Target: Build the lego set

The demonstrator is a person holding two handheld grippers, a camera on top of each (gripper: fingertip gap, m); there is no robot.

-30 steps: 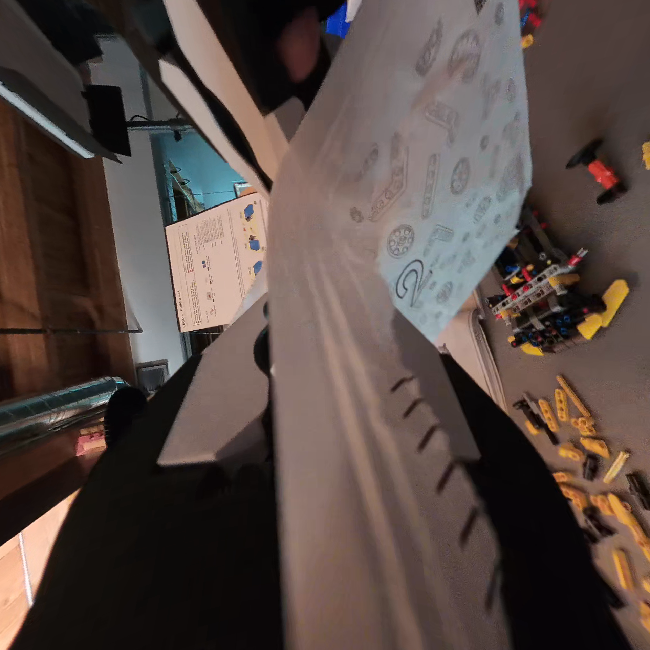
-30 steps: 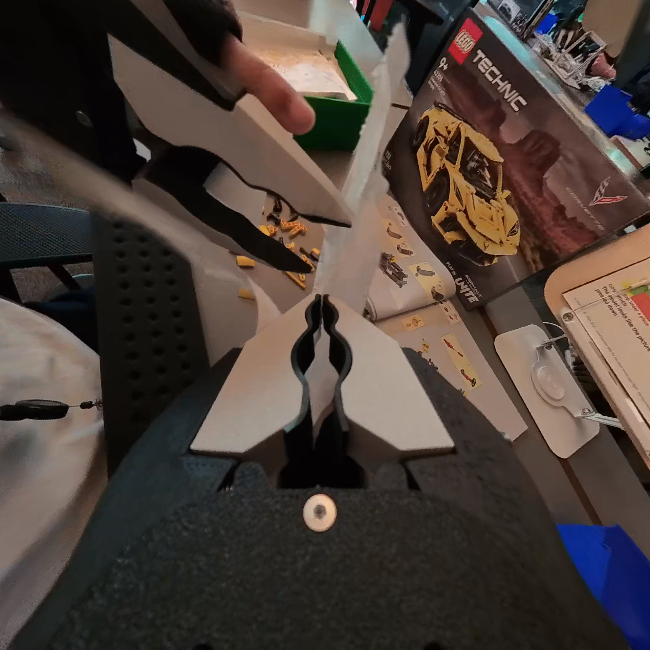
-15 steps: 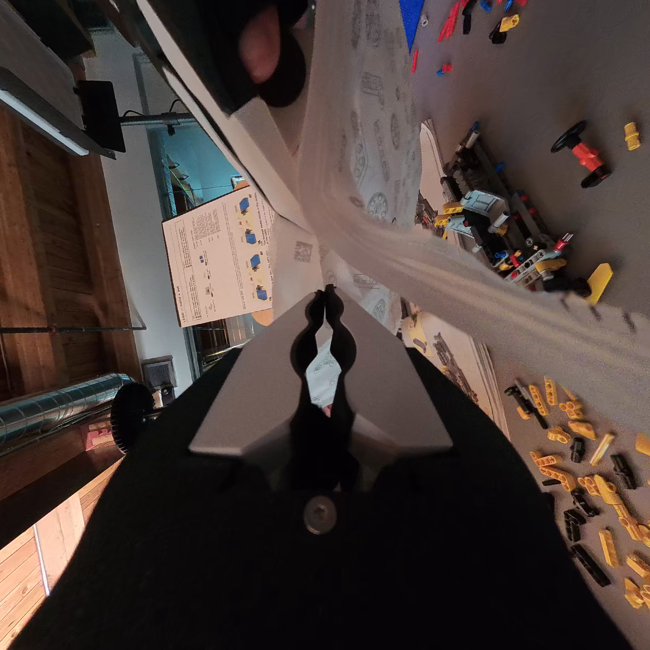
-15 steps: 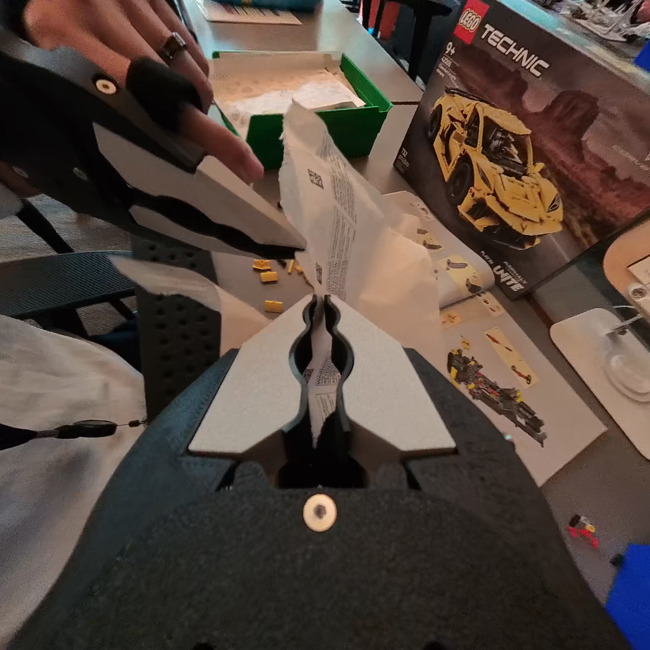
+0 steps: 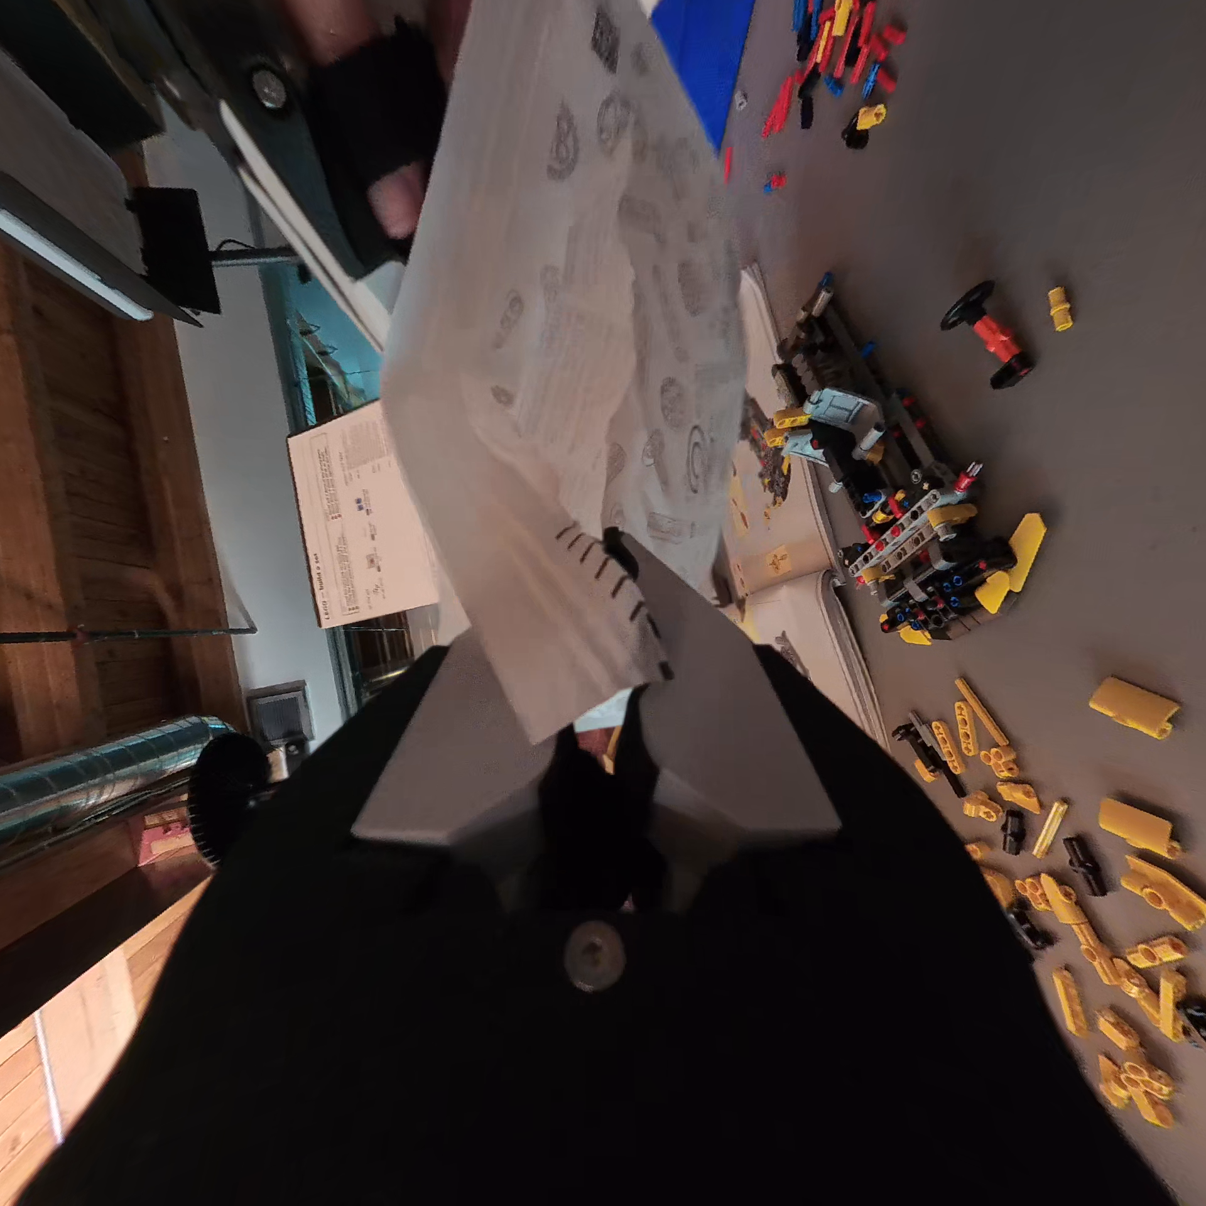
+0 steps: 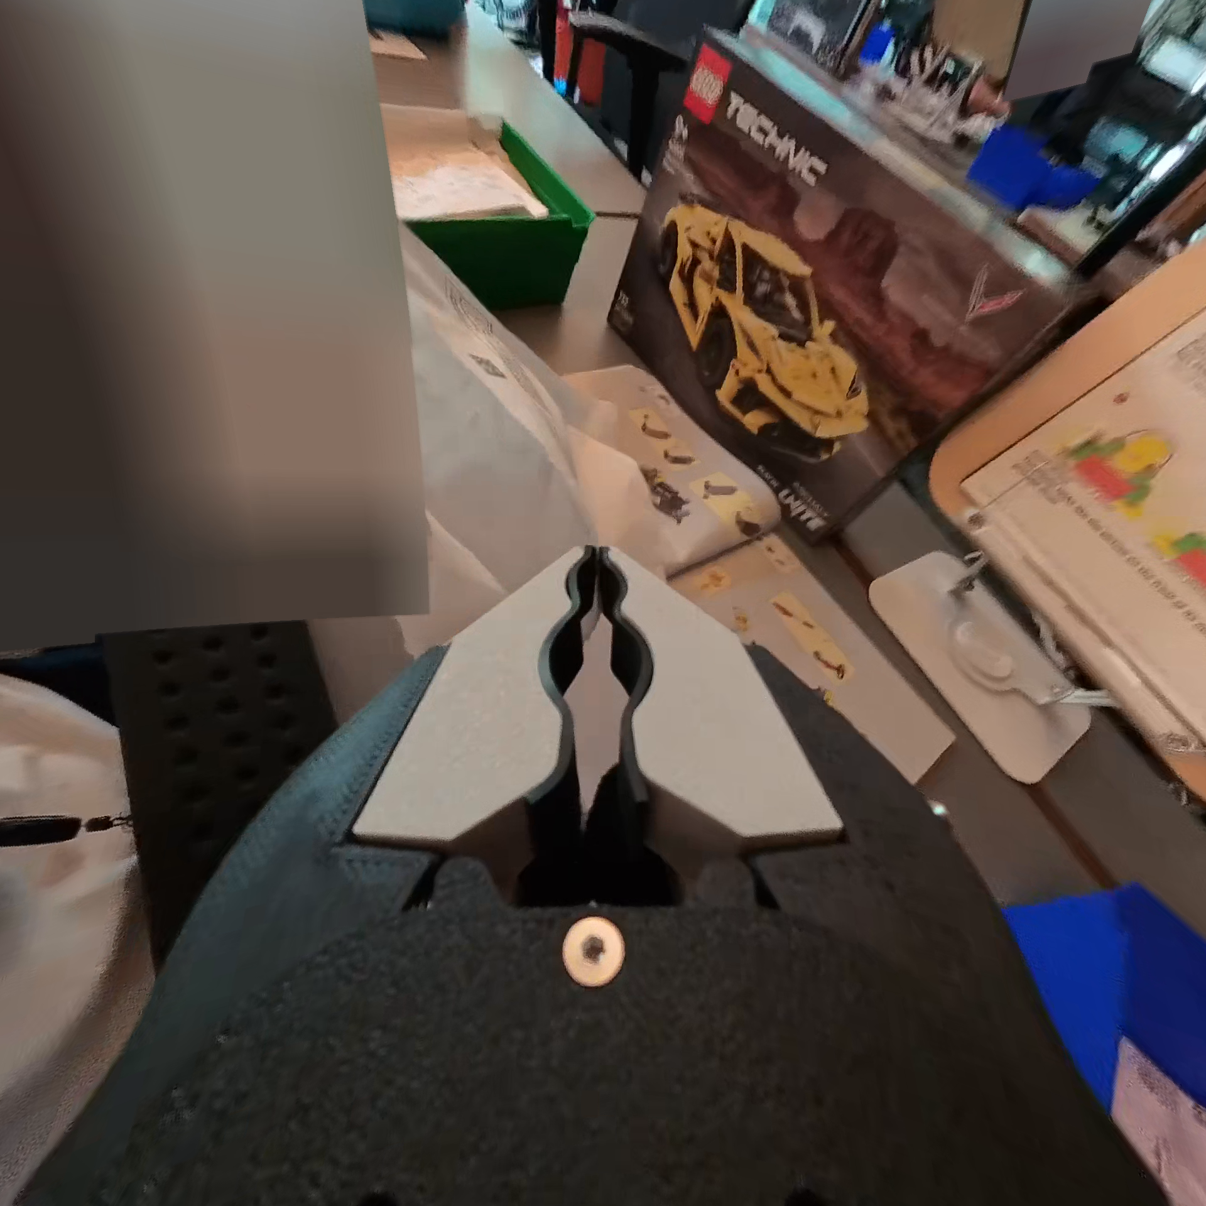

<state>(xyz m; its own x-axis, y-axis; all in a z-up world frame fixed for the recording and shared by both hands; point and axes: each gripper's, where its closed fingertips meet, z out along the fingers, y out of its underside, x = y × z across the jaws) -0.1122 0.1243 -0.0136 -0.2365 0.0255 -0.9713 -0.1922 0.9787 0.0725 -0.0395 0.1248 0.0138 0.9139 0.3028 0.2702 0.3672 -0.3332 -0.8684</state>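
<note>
Lego car frame [image 5: 913, 522] sits beside the open booklet [image 5: 803, 555], the left claw [image 5: 607, 555] half hidden under a paper bag [image 5: 561, 391], the right claw [image 6: 597, 555] closed, empty.

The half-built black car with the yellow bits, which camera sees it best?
The left wrist view. There the half-built car lies in plain sight on the grey table, beside the open instruction booklet. The right wrist view does not show it at all.

Green bin [image 6: 515, 251] behind; silver duct [image 5: 98, 780] by wooden wall [image 5: 78, 496].
</note>
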